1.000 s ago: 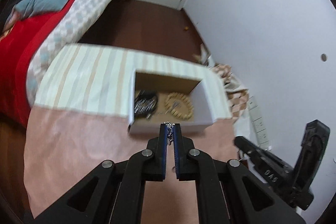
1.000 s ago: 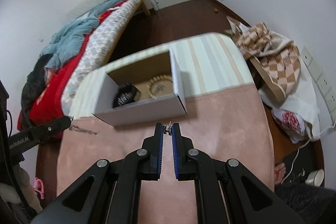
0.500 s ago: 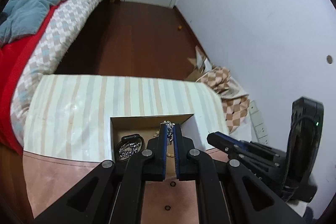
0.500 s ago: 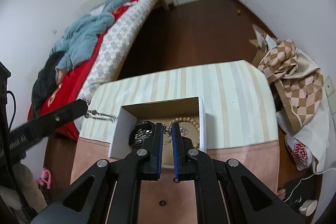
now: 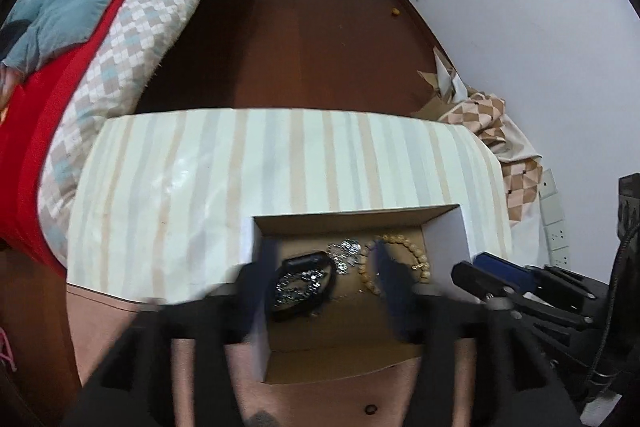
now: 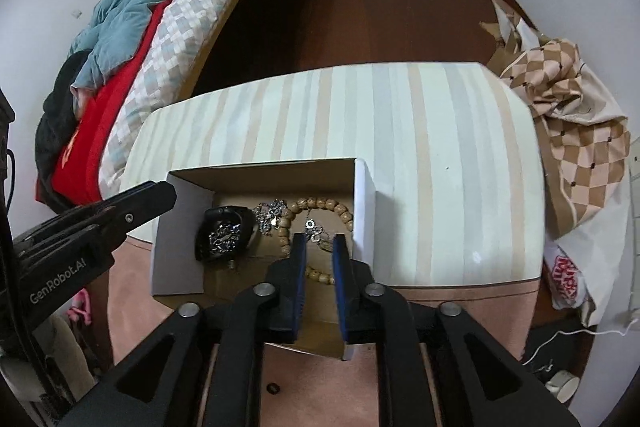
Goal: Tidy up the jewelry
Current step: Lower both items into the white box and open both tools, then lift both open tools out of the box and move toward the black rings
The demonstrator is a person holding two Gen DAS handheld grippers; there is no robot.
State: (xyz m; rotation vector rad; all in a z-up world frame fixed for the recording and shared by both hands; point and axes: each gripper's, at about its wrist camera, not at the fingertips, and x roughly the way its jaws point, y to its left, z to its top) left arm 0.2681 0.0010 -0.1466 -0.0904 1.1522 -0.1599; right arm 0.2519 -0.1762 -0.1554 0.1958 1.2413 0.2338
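Observation:
An open white cardboard box (image 5: 447,233) (image 6: 364,211) sits on the table. Inside lie a black watch (image 5: 302,281) (image 6: 224,233), a silver chain necklace (image 5: 345,254) (image 6: 272,213) and a wooden bead bracelet (image 5: 404,259) (image 6: 320,207). My left gripper (image 5: 324,267) hangs over the box, open and empty, its fingers blurred by motion. My right gripper (image 6: 319,247) is over the box's right half, jaws slightly apart, with nothing between them. The chain lies on the box floor across the bracelet.
The table has a striped cloth (image 6: 400,123) at the far half and a pink cloth (image 6: 460,299) at the near half. A bed (image 5: 100,39) stands to the left. Checked fabric and bags (image 6: 572,131) lie on the floor at the right.
Both grippers opened and let go of the silver chain, which dropped into the box. Both grippers have moved forward over the box.

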